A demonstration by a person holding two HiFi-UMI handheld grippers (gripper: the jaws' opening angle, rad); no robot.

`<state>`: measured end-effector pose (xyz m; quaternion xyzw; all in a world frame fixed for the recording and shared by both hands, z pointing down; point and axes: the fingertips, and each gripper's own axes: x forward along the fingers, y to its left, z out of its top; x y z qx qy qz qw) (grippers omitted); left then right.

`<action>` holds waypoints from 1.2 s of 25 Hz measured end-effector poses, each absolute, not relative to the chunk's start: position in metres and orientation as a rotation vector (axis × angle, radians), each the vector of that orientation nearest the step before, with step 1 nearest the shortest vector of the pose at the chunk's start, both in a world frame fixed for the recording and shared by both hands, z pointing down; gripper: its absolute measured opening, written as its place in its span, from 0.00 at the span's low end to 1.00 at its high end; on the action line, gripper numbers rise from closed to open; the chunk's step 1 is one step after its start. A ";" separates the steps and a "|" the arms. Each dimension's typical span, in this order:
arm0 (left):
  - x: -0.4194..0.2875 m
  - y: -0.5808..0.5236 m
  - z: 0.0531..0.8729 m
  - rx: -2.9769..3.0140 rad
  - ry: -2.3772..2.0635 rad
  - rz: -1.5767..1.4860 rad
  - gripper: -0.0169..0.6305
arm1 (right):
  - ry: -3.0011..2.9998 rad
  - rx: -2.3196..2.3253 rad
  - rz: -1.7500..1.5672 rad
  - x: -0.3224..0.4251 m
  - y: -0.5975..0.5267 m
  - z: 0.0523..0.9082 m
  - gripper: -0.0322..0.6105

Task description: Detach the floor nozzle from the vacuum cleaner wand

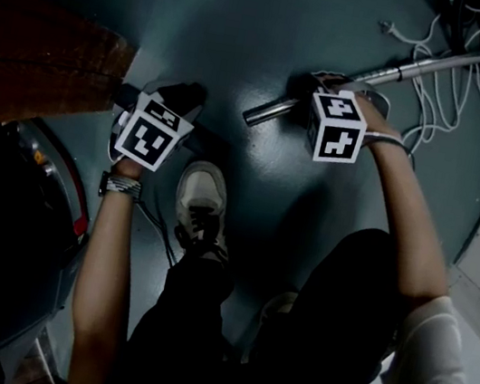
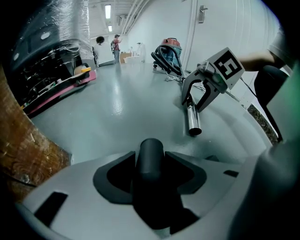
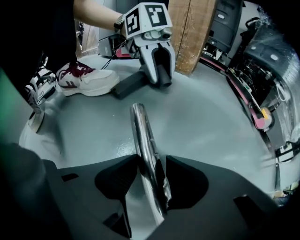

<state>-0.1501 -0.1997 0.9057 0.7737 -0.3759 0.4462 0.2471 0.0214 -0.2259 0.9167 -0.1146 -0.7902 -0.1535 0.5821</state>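
The grey floor (image 1: 251, 23) spreads under everything. The chrome wand (image 1: 408, 74) runs slanted over it, and my right fingers (image 3: 115, 178) are closed on it near its bare open end. Just past that end, apart from the wand, sits the dark nozzle (image 3: 129, 85). My left fingers (image 2: 110, 178) clamp its stubby neck. My shoe (image 1: 201, 203) stands near the wand's end.

No legible words, brand names, numbers or signs anywhere in the three views. Only coded black-and-white square patterns, without letters or digits, on the faces of the marker cube (image 1: 151, 132) of the left gripper (image 2: 150, 164) and of the marker cube (image 1: 336, 126) of the right gripper (image 3: 150, 173).
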 end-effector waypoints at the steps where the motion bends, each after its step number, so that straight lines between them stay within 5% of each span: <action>1: -0.150 -0.199 0.906 2.110 -1.027 1.225 0.34 | -1.854 -0.260 -0.353 0.021 -0.227 0.915 0.35; 23: -0.144 -0.236 0.832 2.281 -1.220 0.936 0.38 | -2.270 0.205 0.188 0.035 -0.273 0.851 0.37; 30: -0.141 -0.247 0.810 2.334 -1.323 0.860 0.30 | -2.245 0.359 0.112 0.037 -0.292 0.840 0.18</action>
